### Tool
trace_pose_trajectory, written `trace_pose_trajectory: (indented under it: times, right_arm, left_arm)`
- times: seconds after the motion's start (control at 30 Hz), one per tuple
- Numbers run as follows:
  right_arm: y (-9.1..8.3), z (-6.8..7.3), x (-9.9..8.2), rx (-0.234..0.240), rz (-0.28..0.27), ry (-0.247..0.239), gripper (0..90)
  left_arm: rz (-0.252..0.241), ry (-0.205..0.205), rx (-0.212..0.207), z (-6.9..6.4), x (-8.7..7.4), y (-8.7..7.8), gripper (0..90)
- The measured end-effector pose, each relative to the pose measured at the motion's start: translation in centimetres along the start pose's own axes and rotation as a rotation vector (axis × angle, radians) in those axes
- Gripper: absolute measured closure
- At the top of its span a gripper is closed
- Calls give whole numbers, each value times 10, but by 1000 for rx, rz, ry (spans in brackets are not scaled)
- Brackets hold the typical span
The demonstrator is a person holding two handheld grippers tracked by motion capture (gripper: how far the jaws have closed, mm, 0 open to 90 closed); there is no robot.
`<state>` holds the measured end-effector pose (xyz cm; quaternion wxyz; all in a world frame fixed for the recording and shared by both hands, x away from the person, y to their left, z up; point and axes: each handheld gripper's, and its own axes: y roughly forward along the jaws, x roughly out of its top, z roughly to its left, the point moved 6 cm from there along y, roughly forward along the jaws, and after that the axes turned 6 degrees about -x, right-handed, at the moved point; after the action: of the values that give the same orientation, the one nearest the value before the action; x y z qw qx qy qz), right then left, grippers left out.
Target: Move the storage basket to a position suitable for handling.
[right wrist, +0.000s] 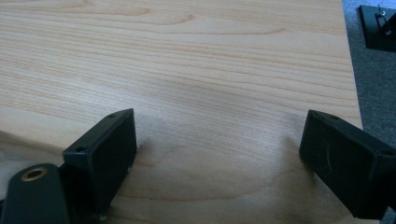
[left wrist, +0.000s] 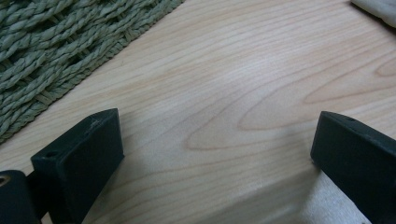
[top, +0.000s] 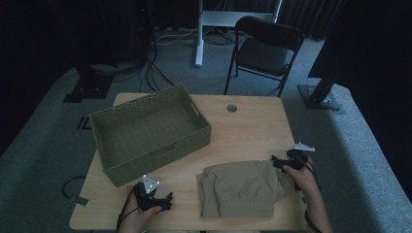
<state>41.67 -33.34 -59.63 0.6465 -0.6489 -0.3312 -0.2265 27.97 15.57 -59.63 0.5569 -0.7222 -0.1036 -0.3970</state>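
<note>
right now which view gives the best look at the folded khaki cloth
The high view: the folded khaki cloth lies whole on the table, between the left gripper and right gripper. The left gripper view catches just a pale corner at its top right. The right gripper view shows at most a blurry pale edge at lower left.

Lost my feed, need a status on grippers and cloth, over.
Left gripper open, empty, over bare wood beside the green woven basket. Right gripper open, empty, at the right edge of the folded khaki garment. Nothing between cloth and basket.
</note>
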Motion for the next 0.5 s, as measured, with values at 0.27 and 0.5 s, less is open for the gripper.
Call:
trace_pose_trajectory:
  times: [0.27, 0.5]
  right_arm:
    - [-1, -1, 1, 36, -11, 9, 118]
    - [1, -1, 3, 56, -18, 17, 125]
  left_arm:
    - [0, 53, -46, -6, -5, -4, 48]
    - [2, 63, -23, -4, -4, -7, 62]
